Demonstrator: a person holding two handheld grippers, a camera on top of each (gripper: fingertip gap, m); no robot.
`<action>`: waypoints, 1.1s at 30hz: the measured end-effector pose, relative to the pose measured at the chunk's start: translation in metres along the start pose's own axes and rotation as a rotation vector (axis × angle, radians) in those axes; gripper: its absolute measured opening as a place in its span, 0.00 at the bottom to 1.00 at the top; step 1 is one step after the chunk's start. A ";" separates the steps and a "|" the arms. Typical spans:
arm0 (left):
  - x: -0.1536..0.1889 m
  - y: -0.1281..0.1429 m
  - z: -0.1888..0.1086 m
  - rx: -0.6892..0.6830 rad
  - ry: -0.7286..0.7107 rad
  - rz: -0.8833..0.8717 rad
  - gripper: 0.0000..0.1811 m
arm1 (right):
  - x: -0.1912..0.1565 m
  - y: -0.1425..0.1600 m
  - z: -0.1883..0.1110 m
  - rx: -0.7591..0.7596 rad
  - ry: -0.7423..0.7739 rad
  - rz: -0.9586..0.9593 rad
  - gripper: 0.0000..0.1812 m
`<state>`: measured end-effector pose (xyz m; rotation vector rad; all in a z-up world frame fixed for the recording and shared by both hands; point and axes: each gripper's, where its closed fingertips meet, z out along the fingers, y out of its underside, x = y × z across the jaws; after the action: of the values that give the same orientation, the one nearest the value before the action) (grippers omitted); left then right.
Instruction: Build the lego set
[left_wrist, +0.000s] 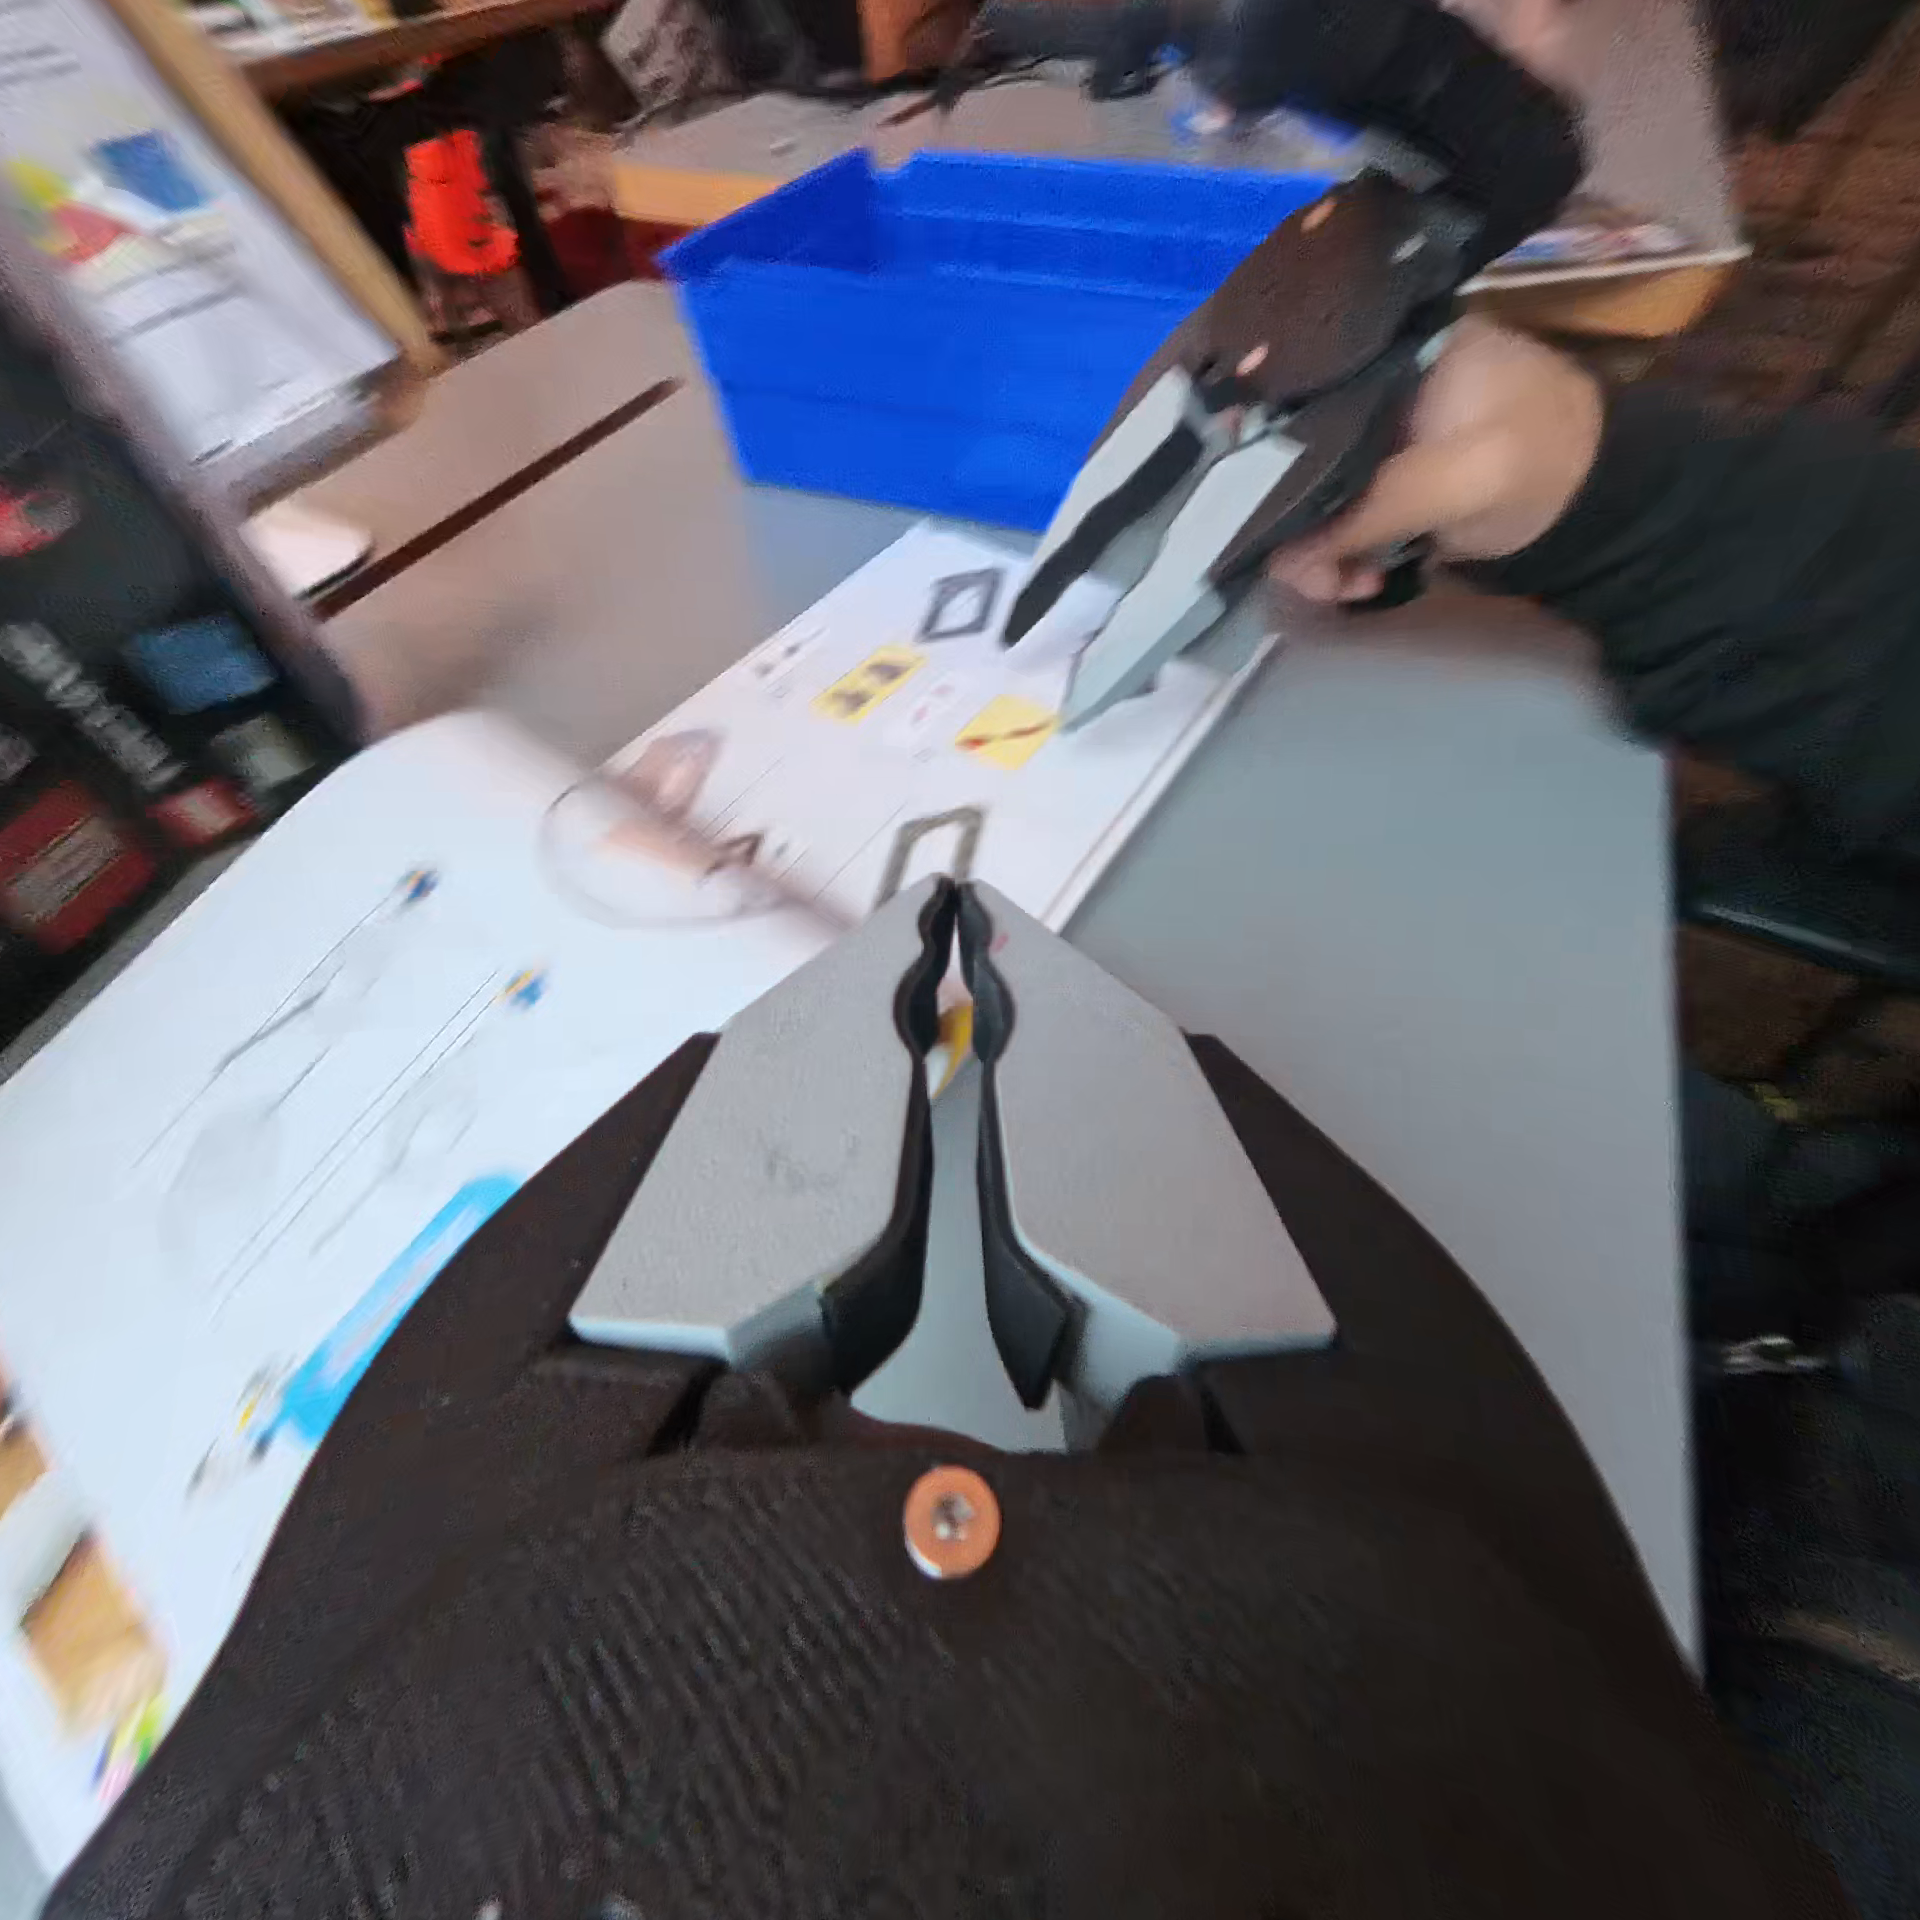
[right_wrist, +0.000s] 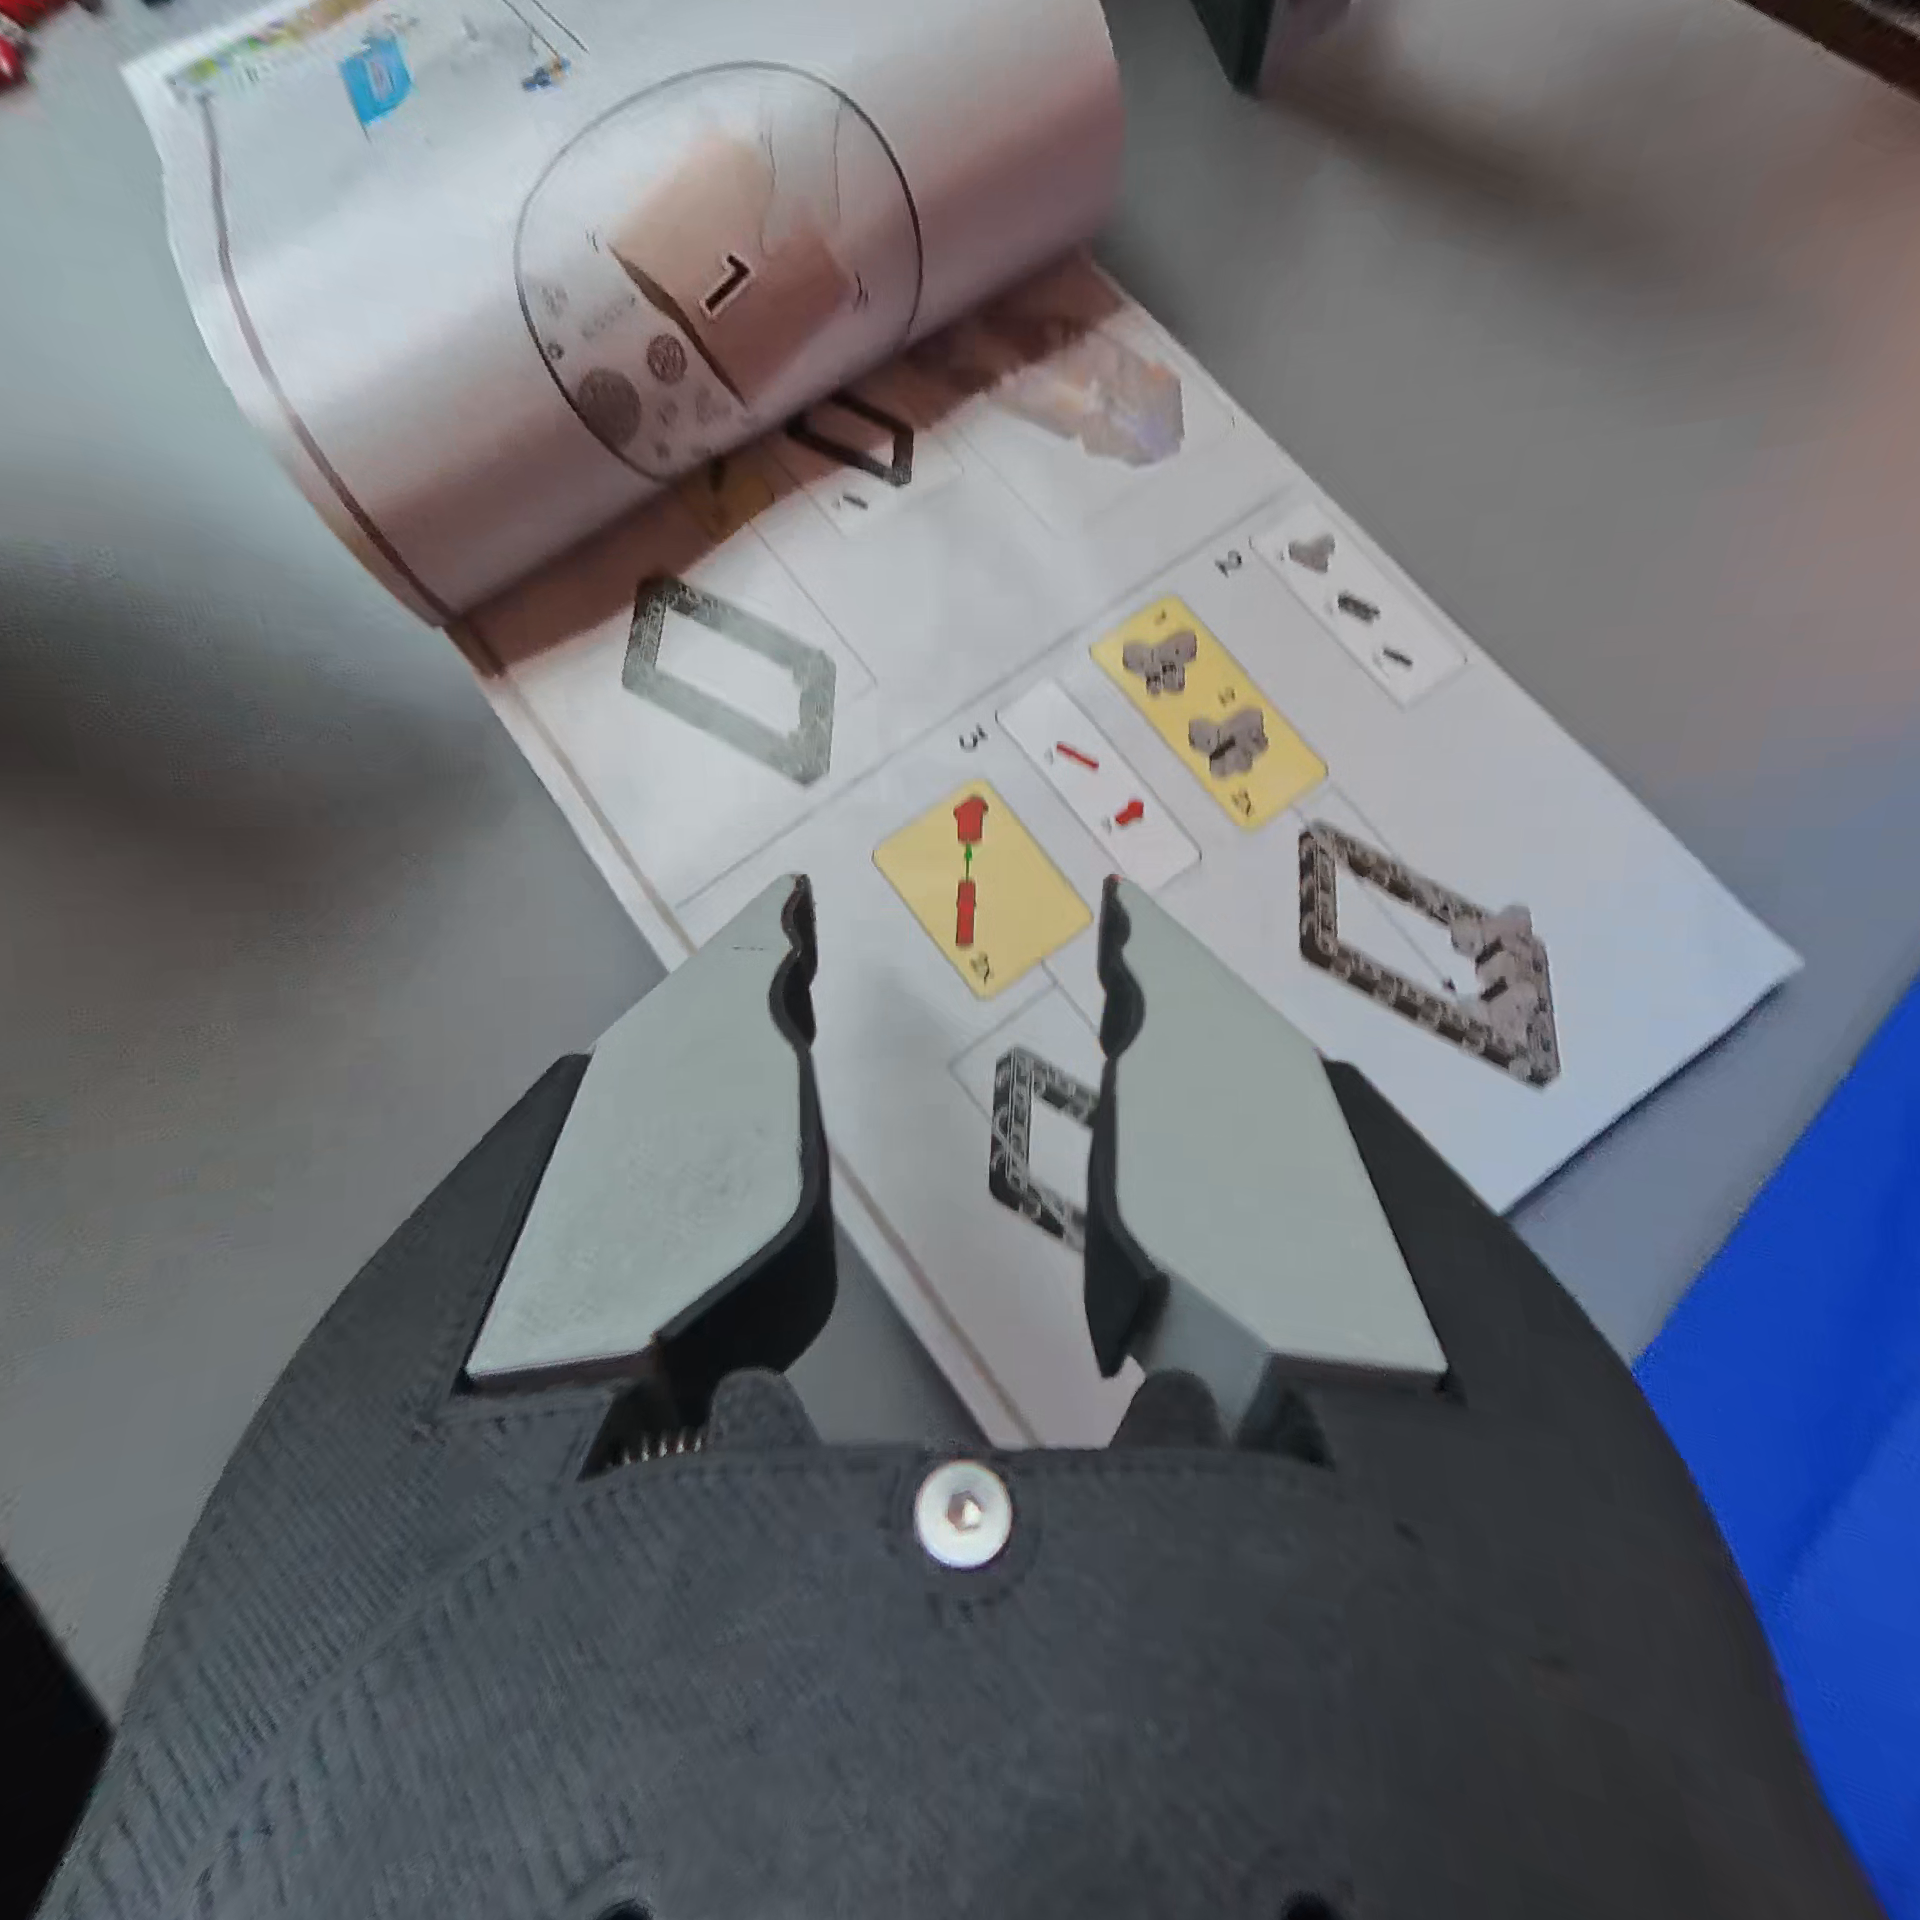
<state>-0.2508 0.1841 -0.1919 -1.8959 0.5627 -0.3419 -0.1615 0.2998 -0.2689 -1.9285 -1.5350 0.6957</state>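
Instruction booklet lay open on grey table, long axis running away from right gripper, far page curled up. Right gripper nearer, jaws wide, hovering over near page. Left gripper pinched together at booklet edge; page held? cannot tell. Blue bin beyond booklet.

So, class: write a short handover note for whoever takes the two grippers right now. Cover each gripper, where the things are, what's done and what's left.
Left gripper: fingers shut, tips pressed together over the booklet; whether they pinch a page cannot be told.
Right gripper: open, empty, hovering above the booklet's open page.
Things: the booklet lies open on the grey table, one page curled up. The blue bin stands beyond it. No loose bricks show.
Done: booklet opened to early steps.
Left: probably the entire build; fetch parts first, perhaps from the bin, though its inside isn't visible.
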 end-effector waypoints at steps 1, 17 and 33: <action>0.012 -0.005 0.009 -0.031 0.033 0.020 0.00 | 0.000 0.004 -0.004 -0.004 0.002 0.015 0.30; -0.024 0.077 0.077 -0.359 -0.148 0.097 0.00 | 0.013 0.057 -0.021 -0.163 0.124 0.092 0.33; -0.023 0.077 0.076 -0.347 -0.101 0.034 0.00 | 0.013 0.039 -0.003 -0.067 0.146 0.009 0.00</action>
<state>-0.2508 0.2321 -0.2914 -2.2196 0.6151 -0.1301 -0.1302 0.3057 -0.2946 -1.9902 -1.4773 0.5011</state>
